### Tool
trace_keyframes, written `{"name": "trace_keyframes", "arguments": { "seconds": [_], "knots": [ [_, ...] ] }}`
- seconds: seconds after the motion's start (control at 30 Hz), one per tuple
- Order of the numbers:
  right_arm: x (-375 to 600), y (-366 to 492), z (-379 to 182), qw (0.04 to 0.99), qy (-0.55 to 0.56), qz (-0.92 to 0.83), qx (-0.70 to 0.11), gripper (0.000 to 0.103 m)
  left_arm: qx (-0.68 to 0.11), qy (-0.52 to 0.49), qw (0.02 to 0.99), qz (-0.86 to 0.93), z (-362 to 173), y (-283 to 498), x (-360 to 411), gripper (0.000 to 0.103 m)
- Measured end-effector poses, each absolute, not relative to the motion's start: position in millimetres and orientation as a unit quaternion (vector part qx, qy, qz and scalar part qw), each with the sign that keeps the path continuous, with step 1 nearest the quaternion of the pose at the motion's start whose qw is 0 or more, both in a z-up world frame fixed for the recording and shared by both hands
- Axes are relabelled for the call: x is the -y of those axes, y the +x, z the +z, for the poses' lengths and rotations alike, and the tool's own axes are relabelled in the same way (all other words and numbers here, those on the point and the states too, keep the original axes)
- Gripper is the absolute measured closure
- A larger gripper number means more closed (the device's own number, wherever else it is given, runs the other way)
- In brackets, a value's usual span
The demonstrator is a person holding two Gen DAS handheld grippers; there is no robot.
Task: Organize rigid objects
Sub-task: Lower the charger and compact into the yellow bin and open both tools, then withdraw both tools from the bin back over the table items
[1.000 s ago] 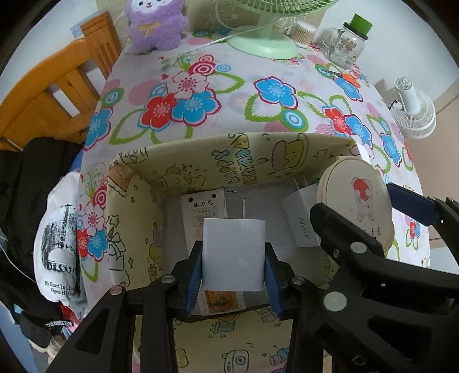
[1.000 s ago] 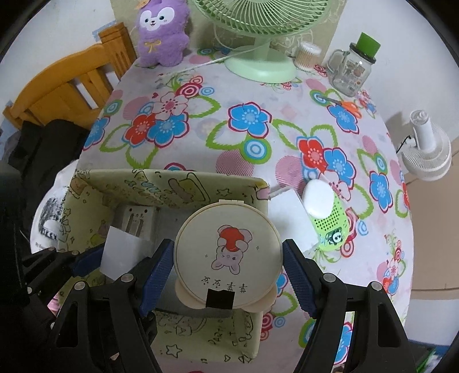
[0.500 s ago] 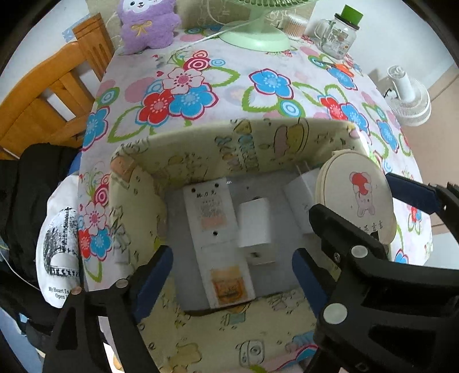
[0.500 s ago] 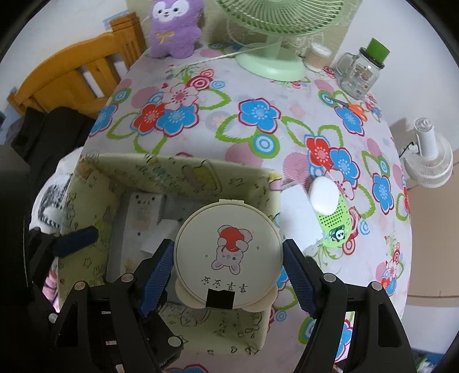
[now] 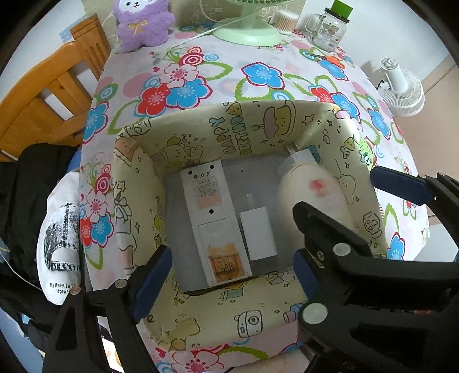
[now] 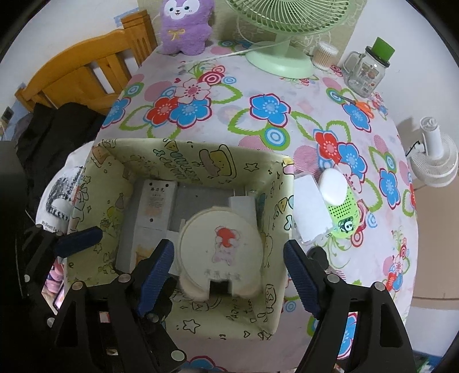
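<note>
A yellow cartoon-print box (image 5: 252,137) (image 6: 198,160) stands on the flowered table. On its grey floor lie a long white device (image 5: 215,226) and a white charger plug (image 5: 258,235). My left gripper (image 5: 229,278) hangs open above them, holding nothing. A round cream case (image 6: 221,246) with a red-capped figure sits low in the box's right side, blurred, also visible as the case (image 5: 312,189) in the left wrist view. My right gripper (image 6: 228,275) is opening; the case lies between its blue pads (image 6: 156,272) but they do not press it.
Right of the box lie a white block (image 6: 311,209) and a green device (image 6: 344,212) under a white oval piece. At the back stand a green fan (image 6: 278,60), a green-lidded jar (image 6: 367,71) and a purple plush (image 6: 186,25). A wooden chair (image 6: 86,77) is at left.
The left gripper opened and let go of the white charger, which now lies on the box floor. The round case left the right gripper's pads and sank into the box.
</note>
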State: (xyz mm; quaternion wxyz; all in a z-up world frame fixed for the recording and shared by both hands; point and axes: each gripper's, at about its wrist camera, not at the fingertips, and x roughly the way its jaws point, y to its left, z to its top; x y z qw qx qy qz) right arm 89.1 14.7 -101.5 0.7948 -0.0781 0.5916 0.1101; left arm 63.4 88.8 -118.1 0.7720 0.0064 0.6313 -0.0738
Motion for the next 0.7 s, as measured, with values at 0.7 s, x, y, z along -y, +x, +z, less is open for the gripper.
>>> {"name": "trace_keyframes", "arguments": {
  "seconds": [0.7],
  "knots": [
    [26,75,-104,0.791,-0.033,0.096,-0.603,0.013,-0.612,0.032,0.787,-0.077,-108,51,-53,0.014]
  ]
}}
